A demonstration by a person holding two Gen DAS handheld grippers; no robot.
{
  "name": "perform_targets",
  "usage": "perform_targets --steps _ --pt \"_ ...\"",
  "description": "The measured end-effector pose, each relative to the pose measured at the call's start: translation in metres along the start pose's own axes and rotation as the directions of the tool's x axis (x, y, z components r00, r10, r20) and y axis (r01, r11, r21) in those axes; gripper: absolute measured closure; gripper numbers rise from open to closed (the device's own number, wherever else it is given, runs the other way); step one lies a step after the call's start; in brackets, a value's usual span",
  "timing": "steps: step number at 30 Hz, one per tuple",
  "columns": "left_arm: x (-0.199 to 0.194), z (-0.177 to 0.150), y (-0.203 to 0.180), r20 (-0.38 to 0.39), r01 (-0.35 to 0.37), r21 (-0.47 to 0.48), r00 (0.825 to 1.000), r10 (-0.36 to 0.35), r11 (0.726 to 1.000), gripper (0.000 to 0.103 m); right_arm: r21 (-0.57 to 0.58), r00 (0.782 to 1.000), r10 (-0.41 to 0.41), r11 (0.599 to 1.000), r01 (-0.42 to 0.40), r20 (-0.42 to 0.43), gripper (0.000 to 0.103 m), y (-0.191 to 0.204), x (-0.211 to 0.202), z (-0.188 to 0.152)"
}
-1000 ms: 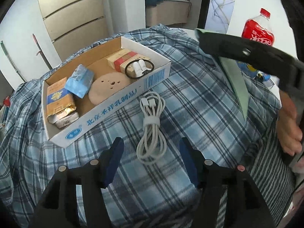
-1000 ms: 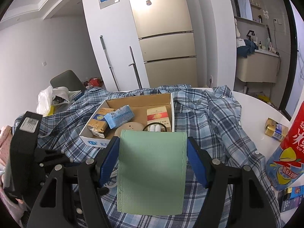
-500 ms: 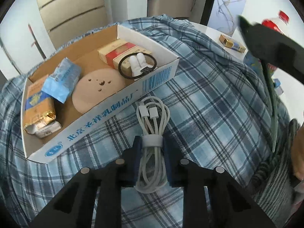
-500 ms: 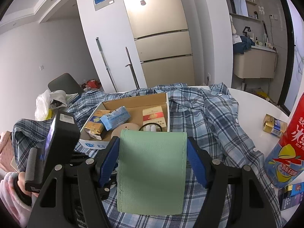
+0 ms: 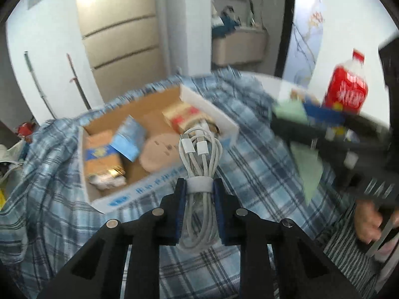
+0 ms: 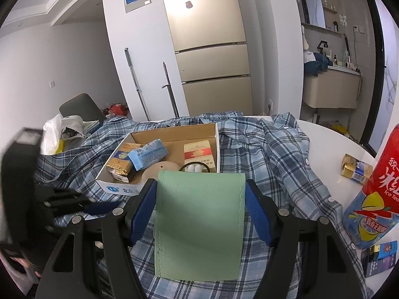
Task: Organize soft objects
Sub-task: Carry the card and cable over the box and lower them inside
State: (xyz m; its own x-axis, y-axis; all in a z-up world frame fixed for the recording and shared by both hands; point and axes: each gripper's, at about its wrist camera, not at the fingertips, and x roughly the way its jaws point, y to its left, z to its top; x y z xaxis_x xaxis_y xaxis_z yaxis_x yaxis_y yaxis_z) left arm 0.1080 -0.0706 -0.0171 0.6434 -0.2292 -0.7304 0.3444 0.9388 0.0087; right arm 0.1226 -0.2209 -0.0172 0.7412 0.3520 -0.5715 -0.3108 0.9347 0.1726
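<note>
Neatly coiled white cable point(image 5: 199, 174), strapped mid-length, pinched between left jaws.

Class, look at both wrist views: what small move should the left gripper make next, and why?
Probably carry the bundled white charging cable forward over the cardboard box before opening. The left gripper is shut on its strap, and the box lies just ahead with bare floor showing. The right gripper holds a green pouch.

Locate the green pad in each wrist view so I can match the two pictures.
Left wrist: green pad at right, hanging from the right tongs, blurred.
Right wrist: green pad at bottom centre, held between the blue fingers.
Shared landmark: cardboard box on the plaid shirt.
</note>
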Motion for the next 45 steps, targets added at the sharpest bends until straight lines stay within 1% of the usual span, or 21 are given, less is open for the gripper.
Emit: perform_targets --steps 3,6,9,10,11,12,13,14,16,18,20,22,23,25,30,34,36,37,40,44,45 --pt "-0.017 0.014 0.010 0.049 -0.003 -0.050 0.999 0.006 0.999 0.080 -0.032 1.000 -0.008 0.999 0.009 0.009 0.034 0.006 -0.002 0.000" --pt "-0.034 0.028 0.015 0.087 -0.022 -0.075 0.996 0.028 0.997 0.080 -0.024 0.999 -0.034 0.999 0.034 0.003 0.034 0.007 -0.005 0.006" --pt "-0.050 0.046 0.022 0.119 -0.050 -0.100 0.991 0.062 0.994 0.080 -0.015 1.000 -0.017 1.000 0.017 -0.018 0.034 0.010 -0.009 0.029" --pt "-0.052 0.053 0.024 0.114 -0.074 -0.105 0.990 0.086 0.992 0.080 -0.027 1.000 -0.030 0.999 0.030 -0.008 0.034 0.014 -0.013 0.039" --pt "-0.055 0.060 0.028 0.117 -0.103 -0.125 0.986 0.117 0.987 0.080 -0.043 0.998 -0.059 0.997 0.059 0.002 0.034 0.018 -0.015 0.049" --pt "-0.058 0.066 0.033 0.127 -0.111 -0.152 0.983 0.131 0.982 0.080 -0.056 0.994 -0.112 0.992 0.112 0.016 0.034 0.023 -0.016 0.061" --pt "-0.059 0.071 0.037 0.129 -0.116 -0.176 0.982 0.140 0.978 0.080 -0.050 0.984 -0.179 0.982 0.180 0.021 0.034 0.026 -0.016 0.074" --pt "-0.060 0.076 0.042 0.129 -0.115 -0.203 0.981 0.143 0.972 0.080 -0.038 0.976 -0.216 0.975 0.217 0.015 0.034 0.027 -0.014 0.084" --pt "-0.061 0.089 0.054 0.143 -0.107 -0.264 0.979 0.149 0.959 0.080 0.007 0.982 -0.190 0.982 0.190 -0.001 0.034 0.028 -0.008 0.107" --pt "-0.062 0.101 0.064 0.159 -0.116 -0.293 0.973 0.168 0.949 0.080 0.052 0.985 -0.174 0.983 0.174 -0.005 0.034 0.029 0.000 0.128" --pt "-0.062 0.106 0.073 0.174 -0.112 -0.316 0.969 0.174 0.942 0.080 0.090 0.989 -0.148 0.985 0.146 0.009 0.034 0.030 0.009 0.143" --pt "-0.056 0.108 0.083 0.176 -0.109 -0.336 0.968 0.176 0.936 0.080 0.133 0.995 -0.102 0.986 0.101 -0.001 0.034 0.028 0.021 0.150" --pt "-0.052 0.107 0.087 0.173 -0.111 -0.345 0.968 0.180 0.932 0.080 0.149 0.997 -0.076 0.986 0.076 -0.004 0.034 0.028 0.028 0.151" --pt "-0.042 0.103 0.095 0.154 -0.116 -0.355 0.972 0.181 0.928 0.080 0.165 0.999 -0.054 0.985 0.053 0.001 0.034 0.030 0.041 0.148" --pt "-0.016 0.089 0.109 0.092 -0.145 -0.363 0.977 0.190 0.920 0.080 0.127 0.998 -0.059 0.990 0.060 -0.014 0.034 0.034 0.075 0.127" --pt "0.006 0.082 0.117 0.036 -0.143 -0.365 0.985 0.167 0.920 0.080 0.070 0.996 -0.048 0.996 0.053 -0.077 0.034 0.038 0.106 0.106" --pt "0.018 0.079 0.120 0.003 -0.148 -0.373 0.987 0.160 0.916 0.080 0.030 0.991 -0.060 0.998 0.064 -0.116 0.034 0.040 0.121 0.098" --pt "0.022 0.077 0.122 -0.007 -0.152 -0.374 0.987 0.161 0.915 0.080 0.022 0.989 -0.063 0.998 0.066 -0.135 0.034 0.039 0.127 0.094" --pt "0.038 0.071 0.125 -0.045 -0.168 -0.370 0.986 0.163 0.914 0.080 0.029 0.981 -0.035 0.999 0.042 -0.190 0.034 0.032 0.142 0.088" --pt "0.055 0.065 0.130 -0.083 -0.171 -0.377 0.985 0.151 0.910 0.080 0.002 0.973 -0.080 0.997 0.082 -0.215 0.034 0.029 0.154 0.082" --pt "0.058 0.064 0.131 -0.089 -0.171 -0.380 0.985 0.148 0.909 0.080 0.000 0.972 -0.079 0.997 0.081 -0.220 0.034 0.029 0.155 0.081"
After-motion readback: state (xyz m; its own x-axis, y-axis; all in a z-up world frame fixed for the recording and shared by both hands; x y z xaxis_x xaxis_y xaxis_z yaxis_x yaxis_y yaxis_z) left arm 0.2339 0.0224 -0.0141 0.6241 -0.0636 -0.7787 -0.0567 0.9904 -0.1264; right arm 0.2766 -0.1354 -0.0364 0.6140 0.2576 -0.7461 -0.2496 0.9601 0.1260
